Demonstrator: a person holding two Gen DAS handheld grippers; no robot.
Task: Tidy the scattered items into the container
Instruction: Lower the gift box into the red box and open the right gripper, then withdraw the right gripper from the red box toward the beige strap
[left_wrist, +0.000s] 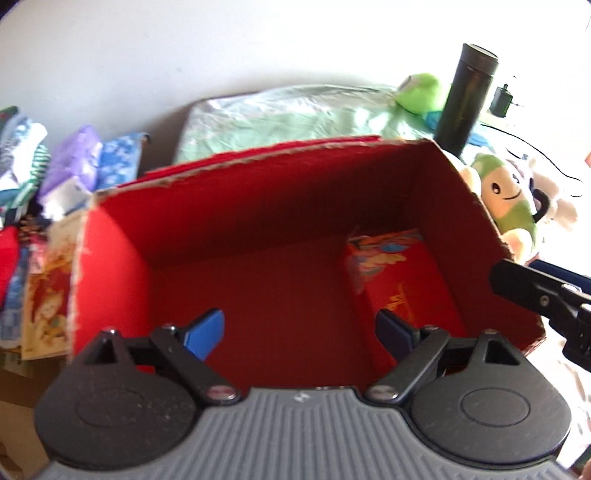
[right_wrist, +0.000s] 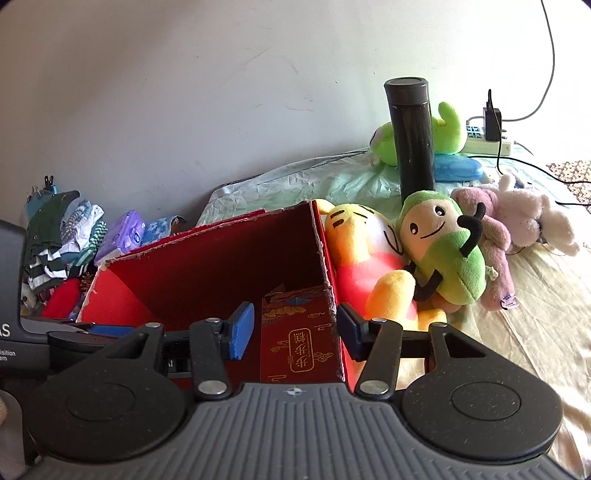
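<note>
The container is an open red cardboard box (left_wrist: 258, 199) on the bed, also in the right wrist view (right_wrist: 221, 266). A small red gift box (left_wrist: 399, 280) with gold print (right_wrist: 299, 339) lies in its right corner. My left gripper (left_wrist: 299, 328) hangs open over the box's inside, with nothing between its blue pads. My right gripper (right_wrist: 295, 328) stands open above the box's right wall, and its pads touch nothing. One of its fingers (left_wrist: 524, 284) shows at the right in the left wrist view. A yellow plush (right_wrist: 362, 254) and a green plush (right_wrist: 443, 251) lean against the box's right side.
A black flask (right_wrist: 412, 140) stands behind the plushes. Near it lie a green frog toy (right_wrist: 443, 136) and a blue case (right_wrist: 458, 168). Pink (right_wrist: 491, 240) and white (right_wrist: 532, 218) plushes lie further right. A power strip (right_wrist: 487, 144) with cables sits at the wall. Folded clothes (right_wrist: 55, 236) are piled left.
</note>
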